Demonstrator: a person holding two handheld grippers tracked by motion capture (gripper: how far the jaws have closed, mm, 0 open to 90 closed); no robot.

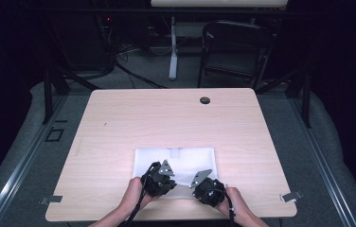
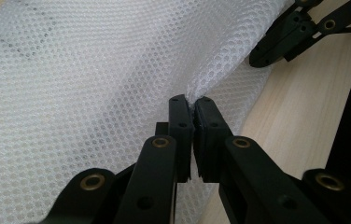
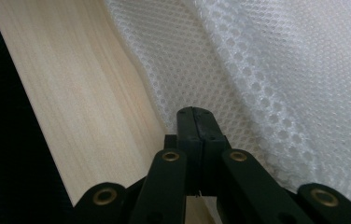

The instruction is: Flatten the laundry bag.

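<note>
Where the white mesh cloth [image 1: 176, 165] lies flat on the near part of the wooden table [image 1: 119, 123], both grippers rest at its near edge, one at each side. Left gripper [image 2: 193, 105]: jaws closed together, a raised pucker of the mesh cloth [image 2: 94, 84] pinched between the pads at the tips; the fabric spreads away ahead and to the left of the fingers [image 2: 180, 121], bare table [image 2: 299, 107] to their right, and the other gripper's black linkage sits beyond at the cloth's border. Right gripper [image 3: 196, 112]: jaws fully closed, tips set at the cloth's edge, where the mesh cloth [image 3: 257, 70] folds up ahead and to the right of the fingers [image 3: 208, 128]; whether fabric is actually caught between the pads cannot be told. Bare table [image 3: 80, 102] lies to their left.
</note>
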